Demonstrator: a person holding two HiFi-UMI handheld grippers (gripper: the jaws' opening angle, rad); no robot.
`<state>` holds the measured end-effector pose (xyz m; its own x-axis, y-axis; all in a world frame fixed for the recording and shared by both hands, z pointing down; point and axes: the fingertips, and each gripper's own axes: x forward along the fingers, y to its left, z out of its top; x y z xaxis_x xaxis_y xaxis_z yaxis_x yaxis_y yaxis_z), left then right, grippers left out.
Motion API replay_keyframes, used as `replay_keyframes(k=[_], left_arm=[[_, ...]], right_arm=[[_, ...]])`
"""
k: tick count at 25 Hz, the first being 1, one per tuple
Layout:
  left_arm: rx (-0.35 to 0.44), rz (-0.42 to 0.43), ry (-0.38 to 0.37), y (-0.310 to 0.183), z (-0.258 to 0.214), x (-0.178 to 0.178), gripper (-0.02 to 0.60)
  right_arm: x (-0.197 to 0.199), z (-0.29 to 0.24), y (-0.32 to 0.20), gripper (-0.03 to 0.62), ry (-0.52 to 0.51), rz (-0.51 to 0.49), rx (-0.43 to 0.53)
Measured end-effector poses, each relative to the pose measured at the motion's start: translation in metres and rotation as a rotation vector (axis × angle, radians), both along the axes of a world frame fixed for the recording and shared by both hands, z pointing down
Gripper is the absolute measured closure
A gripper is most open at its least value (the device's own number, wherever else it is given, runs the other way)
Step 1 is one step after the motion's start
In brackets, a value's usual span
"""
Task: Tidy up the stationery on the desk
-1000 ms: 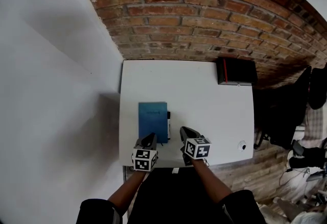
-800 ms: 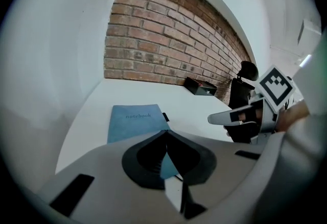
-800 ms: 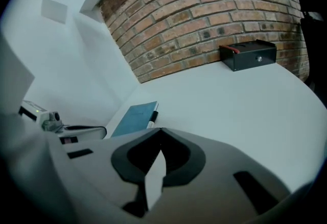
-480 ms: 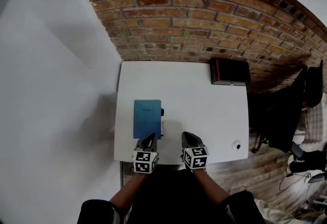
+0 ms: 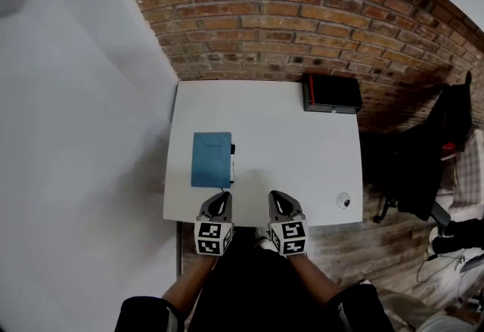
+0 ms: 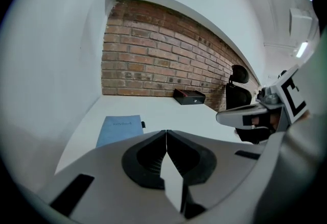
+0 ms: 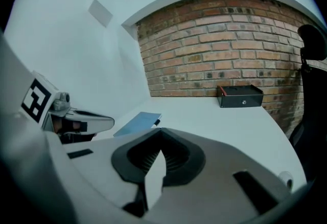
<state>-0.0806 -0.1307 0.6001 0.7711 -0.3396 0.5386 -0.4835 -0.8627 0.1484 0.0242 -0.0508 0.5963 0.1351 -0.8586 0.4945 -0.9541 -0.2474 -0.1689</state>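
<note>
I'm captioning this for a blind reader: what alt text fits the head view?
A person holds the left tongs and right tongs, both shut and empty, at the near edge of a white desk. A blue notebook lies ahead of the left tongs; a black box sits at its far right corner.

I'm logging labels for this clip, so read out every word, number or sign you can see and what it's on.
"notebook" (faint, probably): cover of the blue notebook.
Black box: a small round mark, nothing readable.
Marker cubes: black-and-white code squares, no words.
</note>
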Motion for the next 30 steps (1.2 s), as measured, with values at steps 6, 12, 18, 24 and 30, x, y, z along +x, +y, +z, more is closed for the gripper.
replay_keyframes(k=[6, 12, 18, 24, 30], left_arm=[[0.038, 0.001, 0.023, 0.031, -0.016, -0.013, 0.565], [0.058, 0.0, 0.031, 0.055, -0.022, -0.033, 0.566], [0.07, -0.011, 0.034, 0.068, -0.025, -0.051, 0.565], [0.067, -0.027, 0.036, 0.078, -0.025, -0.064, 0.565], [0.067, -0.029, 0.042, 0.082, -0.028, -0.069, 0.565]], right_arm=[[-0.013, -0.012, 0.032, 0.572, 0.02, 0.003, 0.021], [-0.032, -0.021, 0.053, 0.572, 0.041, 0.005, 0.046], [-0.05, -0.024, 0.067, 0.572, 0.054, -0.007, 0.06], [-0.059, -0.028, 0.075, 0.572, 0.066, -0.021, 0.06], [-0.063, -0.032, 0.078, 0.572, 0.07, -0.022, 0.061]])
